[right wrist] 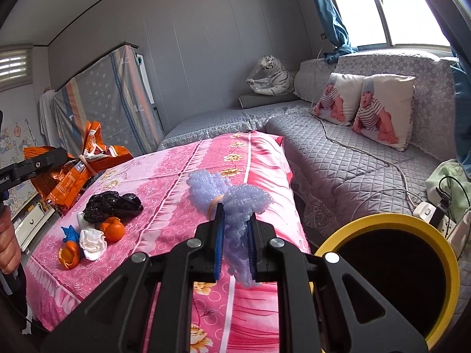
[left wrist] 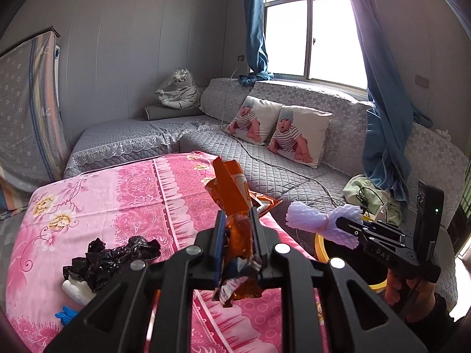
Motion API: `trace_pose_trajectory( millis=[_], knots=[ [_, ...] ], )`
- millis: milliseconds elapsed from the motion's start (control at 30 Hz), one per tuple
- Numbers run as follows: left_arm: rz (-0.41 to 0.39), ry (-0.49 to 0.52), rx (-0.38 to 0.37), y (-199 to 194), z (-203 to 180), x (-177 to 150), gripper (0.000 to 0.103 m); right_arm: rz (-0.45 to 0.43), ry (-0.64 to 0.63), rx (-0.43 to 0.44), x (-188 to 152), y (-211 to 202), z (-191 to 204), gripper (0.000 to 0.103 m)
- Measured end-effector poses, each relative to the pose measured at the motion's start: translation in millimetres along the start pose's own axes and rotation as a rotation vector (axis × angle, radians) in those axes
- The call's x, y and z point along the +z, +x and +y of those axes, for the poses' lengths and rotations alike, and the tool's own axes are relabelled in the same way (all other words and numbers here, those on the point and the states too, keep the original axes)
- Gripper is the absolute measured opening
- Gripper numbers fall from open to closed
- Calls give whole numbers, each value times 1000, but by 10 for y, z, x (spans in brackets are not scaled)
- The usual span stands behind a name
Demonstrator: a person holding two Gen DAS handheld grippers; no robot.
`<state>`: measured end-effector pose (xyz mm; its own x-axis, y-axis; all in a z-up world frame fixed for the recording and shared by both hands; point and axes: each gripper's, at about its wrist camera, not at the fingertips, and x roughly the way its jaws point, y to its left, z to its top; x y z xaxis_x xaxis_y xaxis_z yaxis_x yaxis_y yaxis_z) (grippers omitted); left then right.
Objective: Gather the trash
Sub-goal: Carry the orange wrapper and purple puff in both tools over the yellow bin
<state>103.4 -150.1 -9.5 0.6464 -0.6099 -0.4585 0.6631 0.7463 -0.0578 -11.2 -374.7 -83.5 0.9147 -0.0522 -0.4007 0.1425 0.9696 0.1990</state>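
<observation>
Orange wrapper (left wrist: pixel 235 197) sits clamped in our left fingers (left wrist: pixel 219 235), purple foam net (right wrist: pixel 232 203) in our right fingers (right wrist: pixel 219 223). We should centre each over the yellow-rimmed bin (right wrist: pixel 382 220) before letting go.

A counter draped in a pink floral cloth (right wrist: pixel 182 176) carries the loose trash near its left end: a crumpled black plastic bag (right wrist: pixel 113 203), a white crumpled tissue (right wrist: pixel 93 242) just in front of it, two pieces of orange peel (right wrist: pixel 70 254) beside the tissue, and a small blue scrap (right wrist: pixel 70 233) between them.
</observation>
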Motion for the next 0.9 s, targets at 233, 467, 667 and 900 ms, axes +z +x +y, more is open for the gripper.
trace_pose_trajectory(
  millis=[233,467,667,900],
  knots=[
    [5,39,-40,198,-296,87,15,-38,40,-85,20,-99,-270,13],
    [4,91,-88,352,-629,192,15,-74,107,-197,7,-230,-613,13],
    [9,117,-139,546,-913,308,15,-86,176,-360,-54,-345,-941,13],
    [22,166,-208,832,-1360,385,15,-85,246,-493,-155,-496,-1268,13]
  ],
)
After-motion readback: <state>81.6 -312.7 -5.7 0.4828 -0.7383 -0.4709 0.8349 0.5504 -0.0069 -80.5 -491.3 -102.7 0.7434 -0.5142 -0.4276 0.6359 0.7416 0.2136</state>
